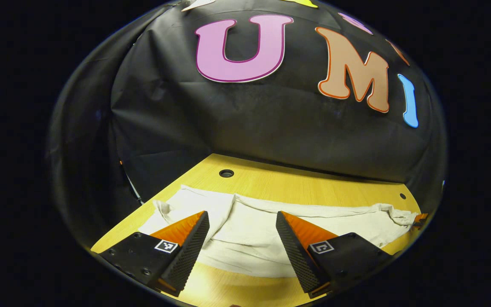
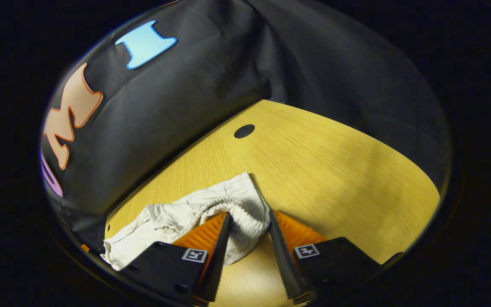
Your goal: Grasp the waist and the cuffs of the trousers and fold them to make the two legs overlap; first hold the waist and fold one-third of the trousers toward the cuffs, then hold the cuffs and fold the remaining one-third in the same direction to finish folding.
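Note:
Cream-white trousers [image 1: 245, 238] lie stretched across the wooden table [image 1: 271, 183]. In the left gripper view, my left gripper [image 1: 242, 215] hovers open just above the leg cloth, near the cuff end [image 1: 162, 208], and holds nothing. In the right gripper view, my right gripper [image 2: 249, 214] straddles the gathered elastic waist [image 2: 232, 204]. The bunched waistband fills the narrow gap and both fingers press on it. That same gripper's tip [image 1: 419, 220] shows at the far right of the left gripper view, at the crumpled waist end [image 1: 399, 213].
A round cable hole [image 1: 226, 173] sits in the table beyond the trousers, and another [image 2: 244, 131] lies past the waist. Bare wood [image 2: 335, 170] spreads to the right of the waist. The black cloth wall rises right behind the table's far edge.

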A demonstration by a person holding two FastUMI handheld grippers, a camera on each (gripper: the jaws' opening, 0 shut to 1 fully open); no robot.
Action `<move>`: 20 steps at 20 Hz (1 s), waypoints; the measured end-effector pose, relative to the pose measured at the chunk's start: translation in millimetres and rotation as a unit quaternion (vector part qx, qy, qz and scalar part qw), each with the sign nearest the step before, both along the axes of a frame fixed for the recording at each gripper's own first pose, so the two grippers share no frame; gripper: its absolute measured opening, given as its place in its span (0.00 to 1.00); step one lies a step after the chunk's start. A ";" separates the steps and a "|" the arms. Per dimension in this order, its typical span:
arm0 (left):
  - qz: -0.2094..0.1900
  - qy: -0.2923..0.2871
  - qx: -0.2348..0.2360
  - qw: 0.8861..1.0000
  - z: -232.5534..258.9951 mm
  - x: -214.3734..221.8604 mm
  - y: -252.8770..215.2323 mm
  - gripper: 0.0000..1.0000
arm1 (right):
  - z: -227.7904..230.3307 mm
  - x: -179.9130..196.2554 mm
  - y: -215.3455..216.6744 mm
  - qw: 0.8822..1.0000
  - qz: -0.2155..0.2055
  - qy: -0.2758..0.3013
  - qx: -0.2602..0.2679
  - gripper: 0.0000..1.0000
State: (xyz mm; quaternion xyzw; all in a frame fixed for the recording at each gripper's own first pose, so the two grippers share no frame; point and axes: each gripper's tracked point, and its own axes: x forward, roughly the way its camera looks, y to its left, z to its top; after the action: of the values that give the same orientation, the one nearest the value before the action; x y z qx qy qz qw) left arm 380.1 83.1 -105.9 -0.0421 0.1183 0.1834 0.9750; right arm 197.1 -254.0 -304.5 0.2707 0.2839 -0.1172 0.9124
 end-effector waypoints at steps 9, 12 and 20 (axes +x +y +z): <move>-0.009 -0.003 -0.005 1.000 1.0 0.9 -4.3 0.95 | 39.6 2.5 13.8 0.998 0.016 -0.039 -0.038 0.14; -0.007 -0.005 -0.015 1.000 0.2 0.7 -4.4 0.96 | 74.0 -5.5 27.4 0.995 0.032 -0.063 -0.065 0.14; -0.017 -0.006 -0.025 1.000 0.9 -1.9 0.3 0.95 | 164.0 -14.9 127.8 0.980 0.070 -0.133 -0.132 0.14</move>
State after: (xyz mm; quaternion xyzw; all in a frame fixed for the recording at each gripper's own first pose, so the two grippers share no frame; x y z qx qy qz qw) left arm 378.2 83.5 -105.0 -0.0660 0.1179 0.1633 0.9773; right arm 182.2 -126.1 -140.5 0.1405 0.1597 -0.0526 0.9757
